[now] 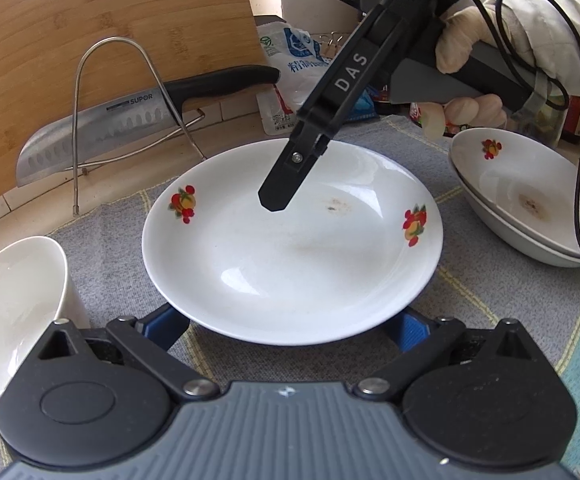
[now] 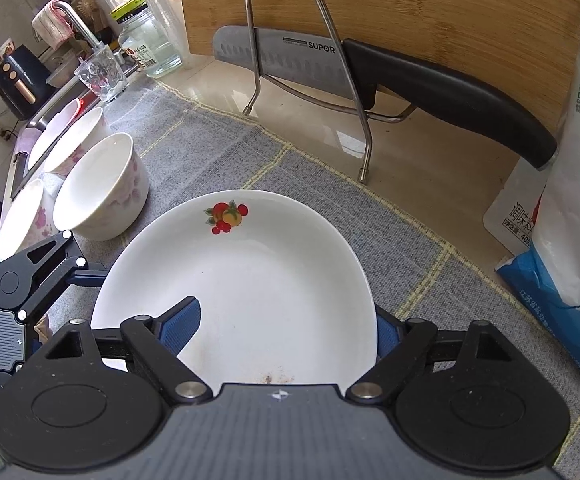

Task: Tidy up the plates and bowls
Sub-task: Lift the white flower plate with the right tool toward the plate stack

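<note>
A white plate with fruit prints (image 1: 290, 248) lies on the grey mat; it also shows in the right wrist view (image 2: 250, 280). My left gripper (image 1: 290, 330) is open, its blue pads on either side of the plate's near rim, partly hidden under it. My right gripper (image 2: 286, 332) is open; one pad (image 2: 182, 326) sits over the plate's inside, the other is outside the rim. From the left wrist view the right gripper's finger (image 1: 286, 184) hangs over the plate's far part. Two stacked fruit-print plates (image 1: 529, 200) sit at the right. White bowls (image 2: 102, 188) stand at the left.
A wire rack (image 2: 305, 80) holds a Supor knife (image 2: 369, 76) against a bamboo cutting board (image 2: 409, 12) behind the plate. Salt bags (image 2: 569, 200) stand at the right. A glass (image 2: 100, 76), a jar and a sink lie at the far left. A white bowl (image 1: 14, 308) is beside my left gripper.
</note>
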`<control>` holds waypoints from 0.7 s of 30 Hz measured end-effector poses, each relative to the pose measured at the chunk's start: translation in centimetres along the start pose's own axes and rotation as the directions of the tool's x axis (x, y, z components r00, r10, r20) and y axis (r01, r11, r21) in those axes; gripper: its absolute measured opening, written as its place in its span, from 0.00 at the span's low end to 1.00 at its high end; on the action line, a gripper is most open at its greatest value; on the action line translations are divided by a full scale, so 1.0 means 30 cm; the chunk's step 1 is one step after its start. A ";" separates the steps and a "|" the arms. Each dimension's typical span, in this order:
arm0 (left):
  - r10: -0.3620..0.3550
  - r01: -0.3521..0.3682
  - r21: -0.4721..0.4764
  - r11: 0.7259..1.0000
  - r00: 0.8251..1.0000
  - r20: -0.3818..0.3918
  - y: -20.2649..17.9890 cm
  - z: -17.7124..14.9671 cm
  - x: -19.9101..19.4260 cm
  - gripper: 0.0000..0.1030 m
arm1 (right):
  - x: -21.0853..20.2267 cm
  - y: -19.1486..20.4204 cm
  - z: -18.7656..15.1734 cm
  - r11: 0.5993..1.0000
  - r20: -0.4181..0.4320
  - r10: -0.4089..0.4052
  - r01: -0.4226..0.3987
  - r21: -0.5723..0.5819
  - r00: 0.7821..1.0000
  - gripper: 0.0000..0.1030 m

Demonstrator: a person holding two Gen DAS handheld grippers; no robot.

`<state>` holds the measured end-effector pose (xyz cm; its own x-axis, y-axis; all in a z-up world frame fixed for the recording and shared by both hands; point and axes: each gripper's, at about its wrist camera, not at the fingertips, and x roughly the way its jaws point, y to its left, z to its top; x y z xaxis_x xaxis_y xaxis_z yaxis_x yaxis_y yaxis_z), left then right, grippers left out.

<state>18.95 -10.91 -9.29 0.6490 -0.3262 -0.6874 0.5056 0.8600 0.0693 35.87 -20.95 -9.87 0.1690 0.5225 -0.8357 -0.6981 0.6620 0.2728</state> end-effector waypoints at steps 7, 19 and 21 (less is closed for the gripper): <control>-0.002 0.002 0.006 1.000 1.000 0.000 0.003 0.003 0.001 0.99 | 0.001 -0.009 0.011 0.999 -0.031 0.029 -0.029 0.019 0.999 0.90; -0.008 0.008 0.021 1.000 1.000 0.003 0.000 0.009 -0.034 0.98 | -0.028 0.024 -0.005 0.999 -0.010 0.022 -0.021 0.040 1.000 0.92; -0.014 0.014 0.026 1.000 1.000 0.002 -0.002 0.012 -0.050 0.98 | -0.039 0.037 -0.012 0.999 -0.008 0.018 -0.018 0.040 1.000 0.92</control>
<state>18.14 -10.61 -8.01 0.6431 -0.3387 -0.6868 0.5291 0.8449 0.0788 34.64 -21.01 -8.76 0.1506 0.5304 -0.8343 -0.6727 0.6734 0.3066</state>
